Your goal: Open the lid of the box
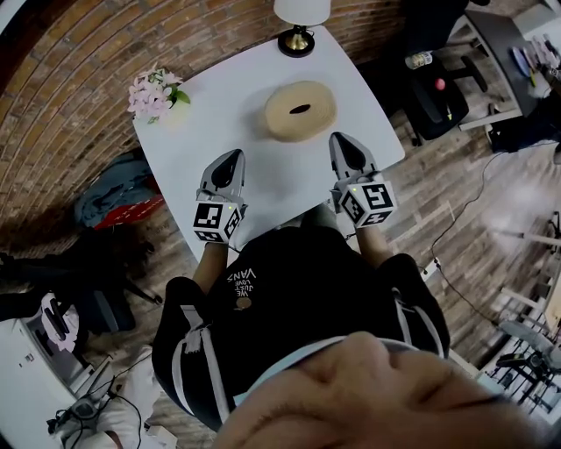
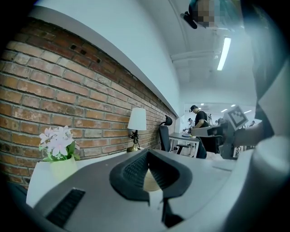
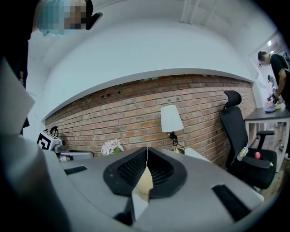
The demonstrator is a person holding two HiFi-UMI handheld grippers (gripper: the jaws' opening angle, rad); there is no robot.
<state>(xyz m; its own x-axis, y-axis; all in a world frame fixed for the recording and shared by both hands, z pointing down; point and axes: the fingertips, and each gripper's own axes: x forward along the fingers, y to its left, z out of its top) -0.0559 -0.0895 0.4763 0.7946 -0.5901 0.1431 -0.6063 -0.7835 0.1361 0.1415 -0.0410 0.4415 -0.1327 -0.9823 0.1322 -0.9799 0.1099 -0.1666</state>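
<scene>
Two items: left tongs [image 1: 235,158] and right tongs [image 1: 338,138], each sitting fully closed, gripping nothing, pointing across the near side of one white counter [image 1: 230,110]. One round wooden box [image 1: 301,110], lid on, lying mid-counter just beyond them. One flower pot [image 1: 156,94] and one lamp [image 1: 300,24] standing farthest.

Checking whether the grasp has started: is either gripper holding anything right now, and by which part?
Nothing is held. The left gripper and the right gripper are both shut and empty, short of the round box, which neither touches.
</scene>
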